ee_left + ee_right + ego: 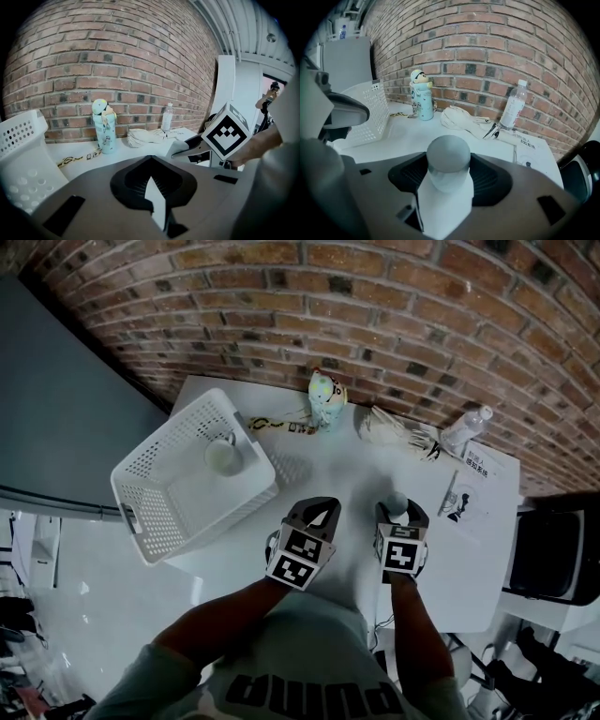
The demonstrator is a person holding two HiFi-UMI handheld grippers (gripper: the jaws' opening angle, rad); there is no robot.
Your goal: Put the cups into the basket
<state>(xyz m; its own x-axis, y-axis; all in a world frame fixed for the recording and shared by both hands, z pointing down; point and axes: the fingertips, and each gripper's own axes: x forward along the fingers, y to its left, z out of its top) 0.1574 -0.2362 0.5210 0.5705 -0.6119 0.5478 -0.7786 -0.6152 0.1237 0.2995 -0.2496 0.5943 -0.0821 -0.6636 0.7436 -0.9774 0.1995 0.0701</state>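
A small grey cup (397, 502) stands upside down on the white table (352, 474) in front of me. My right gripper (401, 510) has its jaws on either side of it. In the right gripper view the cup (448, 159) fills the gap between the pads, so the right gripper (448, 174) is shut on it. My left gripper (323, 506) hovers just to the left, with its tips together and nothing in them; its own view shows only a thin sliver of table through the left gripper (151, 161). The white perforated basket (150, 460) sits at the table's left end with another cup (223, 456) inside.
Along the brick wall stand a pale green cartoon bottle (326, 397), a bundle of white cloth (394, 432) and a clear water bottle (466, 430). A lanyard (277, 425) lies beside the basket. Printed papers (473, 493) lie at the right, and a black chair (553, 549) stands beyond the table's edge.
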